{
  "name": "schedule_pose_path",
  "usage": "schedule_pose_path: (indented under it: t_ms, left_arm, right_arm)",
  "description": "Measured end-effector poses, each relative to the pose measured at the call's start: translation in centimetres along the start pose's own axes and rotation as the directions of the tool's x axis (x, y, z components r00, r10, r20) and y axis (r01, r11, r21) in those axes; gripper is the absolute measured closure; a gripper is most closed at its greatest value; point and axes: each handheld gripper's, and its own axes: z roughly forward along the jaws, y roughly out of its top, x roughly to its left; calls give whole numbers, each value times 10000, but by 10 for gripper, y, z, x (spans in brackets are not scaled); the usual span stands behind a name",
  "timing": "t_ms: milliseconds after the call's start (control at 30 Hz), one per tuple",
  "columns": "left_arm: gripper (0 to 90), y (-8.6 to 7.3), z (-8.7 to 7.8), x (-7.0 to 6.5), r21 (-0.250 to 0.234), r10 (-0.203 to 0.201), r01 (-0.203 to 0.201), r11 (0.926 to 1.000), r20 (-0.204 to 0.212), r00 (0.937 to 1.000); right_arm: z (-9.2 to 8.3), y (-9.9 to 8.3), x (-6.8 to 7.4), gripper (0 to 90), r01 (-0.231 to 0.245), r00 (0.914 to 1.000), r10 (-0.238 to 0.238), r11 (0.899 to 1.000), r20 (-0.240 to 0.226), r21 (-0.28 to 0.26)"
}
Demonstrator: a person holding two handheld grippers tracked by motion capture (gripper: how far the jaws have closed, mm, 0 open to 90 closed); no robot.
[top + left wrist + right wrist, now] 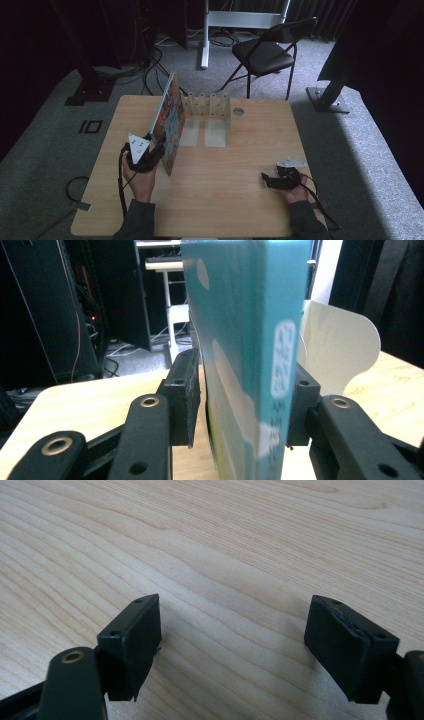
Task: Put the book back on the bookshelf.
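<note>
Holding a large picture book (169,119) upright on its lower edge, the left claw (155,150) pinches the near bottom corner of the book, one jaw pressed on each cover, as the left claw's own view shows with the teal cover (240,350) standing between the black pads. The book's long axis runs away from the person, tilting up and back toward the white rack (207,106) of upright dividers that stands at the far middle of the table (240,200). The rack lies just beyond and slightly to the right of the book's far end, so the likely move, judged from this layout alone, is a push forward and a little rightward into one of the slots; the left hand (140,180) is plainly the nearer one for it. A rounded white divider (340,350) shows close behind the book in the left claw view.

The right claw (272,179) rests low over the near right part of the table, well apart from book and rack, its jaws spread wide with nothing between them and bare wood grain beneath.

The table is pale wood, smooth and mostly bare. Around it lies grey carpet, with a black folding chair (265,50) beyond the far edge, cables on the floor and dark curtains and stands at the sides
</note>
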Motion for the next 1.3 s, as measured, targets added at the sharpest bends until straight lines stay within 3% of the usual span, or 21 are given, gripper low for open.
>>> schedule_pose_path:
  t_ms: [167, 433, 633, 800, 867, 967, 1033, 1200, 1300]
  left_arm:
    - [584, -3, -4, 1, 117, -128, 126, 9999, 213, 9997]
    - [599, -7, -14, 4, 244, 1, -7, 9997, 248, 9997]
    - [598, -8, -21, 4, 594, 400, -425, 9973, 419, 9983]
    - [598, -9, -30, 5, 709, 473, -507, 9962, 495, 9977]
    - [598, -10, -33, 6, 749, 376, -426, 9963, 662, 9971]
    - [598, -11, -35, 6, 969, 563, -651, 9932, 915, 9942]
    - [600, -12, -38, 6, 1006, 529, -638, 9929, 1075, 9928]
    - [611, -19, -46, 10, 1007, 566, -665, 9927, 979, 9936]
    - [624, -26, -49, 14, 1137, 283, -409, 9927, 1108, 9934]
  right_arm:
    - [0, 0, 0, 224, 3, 10000, -3, 10000, -1, 5]
    - [0, 0, 0, 224, 7, 10000, -7, 10000, -1, 6]
    - [0, 0, 0, 224, 5, 10000, -5, 10000, -1, 7]
    - [0, 0, 0, 224, 5, 10000, -5, 10000, -2, 7]
    - [0, 0, 0, 224, 4, 10000, -4, 10000, -1, 7]
    - [0, 0, 0, 224, 5, 10000, -5, 10000, -1, 6]
    - [0, 0, 0, 224, 2, 10000, -2, 10000, -2, 6]
    - [0, 0, 0, 224, 5, 10000, -5, 10000, -2, 6]
    - [0, 0, 0, 224, 5, 10000, -5, 10000, -1, 7]
